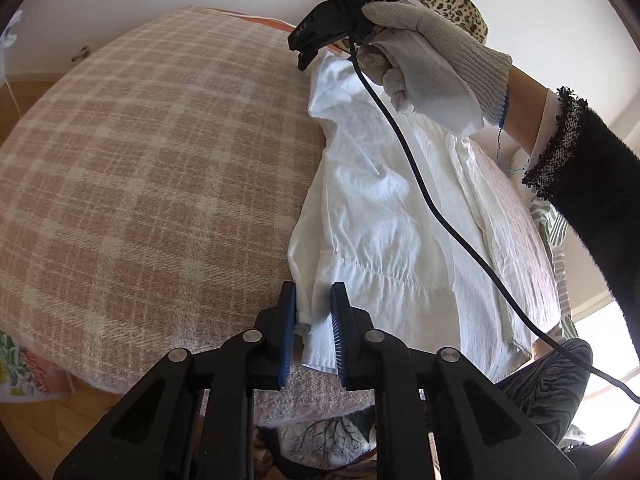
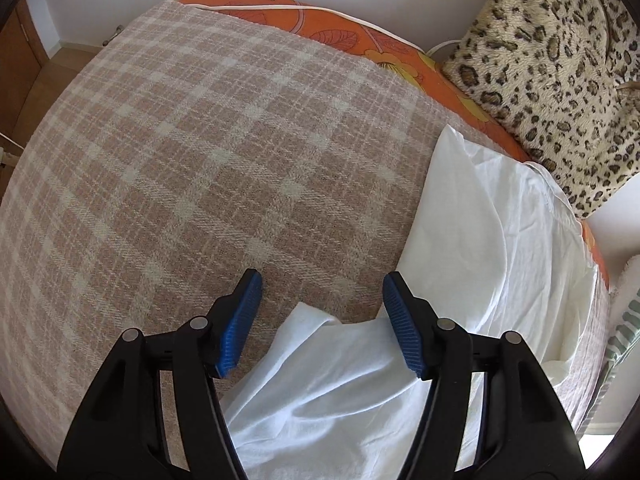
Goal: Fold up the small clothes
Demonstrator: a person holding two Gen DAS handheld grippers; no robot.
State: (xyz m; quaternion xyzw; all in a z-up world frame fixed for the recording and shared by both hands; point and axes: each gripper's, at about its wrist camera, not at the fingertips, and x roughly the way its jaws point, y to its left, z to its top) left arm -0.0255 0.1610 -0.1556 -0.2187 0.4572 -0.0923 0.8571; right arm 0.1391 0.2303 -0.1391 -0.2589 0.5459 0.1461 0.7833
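Note:
A white small garment (image 1: 384,216) lies crumpled on the pink plaid blanket (image 1: 152,168) toward the right side. My left gripper (image 1: 314,300) has its blue pads set close on either side of the garment's near corner, with cloth between them. In the left wrist view my right gripper (image 1: 308,46), held by a gloved hand (image 1: 432,64), hovers at the garment's far end. In the right wrist view my right gripper (image 2: 322,292) is open wide, and a fold of the white garment (image 2: 460,220) lies below and between its fingers.
A leopard-print cushion (image 2: 552,80) sits at the back right against the wall. An orange floral sheet (image 2: 360,36) shows along the blanket's far edge. A black cable (image 1: 420,184) trails across the garment. Wooden floor (image 1: 24,420) shows at the left.

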